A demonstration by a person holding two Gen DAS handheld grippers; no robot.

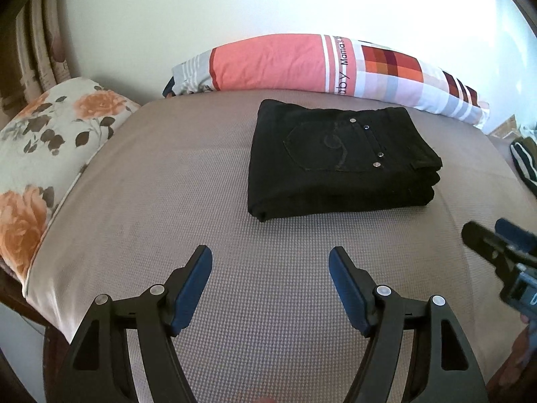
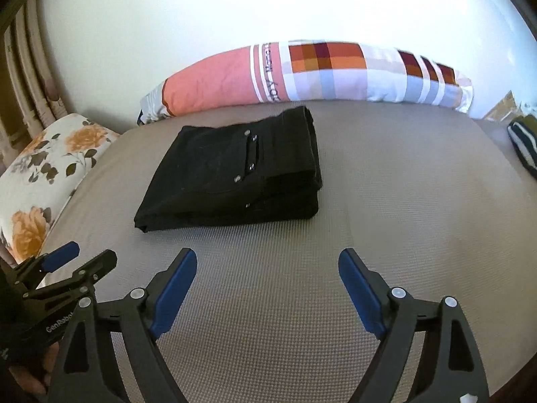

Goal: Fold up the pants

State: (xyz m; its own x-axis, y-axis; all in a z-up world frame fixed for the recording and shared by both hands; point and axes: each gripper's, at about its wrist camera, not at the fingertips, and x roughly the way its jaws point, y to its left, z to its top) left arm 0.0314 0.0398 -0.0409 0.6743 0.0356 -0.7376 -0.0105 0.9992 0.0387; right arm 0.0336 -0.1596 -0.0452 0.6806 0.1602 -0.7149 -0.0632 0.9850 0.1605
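Pants [image 1: 339, 161] of black denim, with a stitched back pocket and small metal rivets facing up, lay folded into a compact, layered rectangle on the grey-brown textured bed cover [image 1: 201, 201]. They sat toward the far side of the bed, just in front of a long pillow [image 1: 302, 63] patterned in salmon pink, white stripes and orange-red checks that ran along the wall. A floral cushion [image 1: 50, 141] with orange roses lay at the left edge of the bed, and a dark striped cloth [image 2: 520, 147] showed at the far right edge.

Both pairs of black tongs with blue pads hung over bare cover on the near side of the bundle, well apart from it. The left tongs [image 1: 270, 262] stood open with nothing between the pads, and the right tongs [image 2: 266, 265] stood open wider and were likewise empty.

From the left tongs the pants lay ahead and slightly to the right; from the right tongs they lay ahead and to the left, so the bundle sat roughly between the two lines of sight. Its long axis appeared to run across the view, side to side, with the stacked fold edges at the right end. Neither hand looked clearly nearer. Judging by the tidy stack and the withdrawn, empty tongs, the folding seemed finished or very nearly so.
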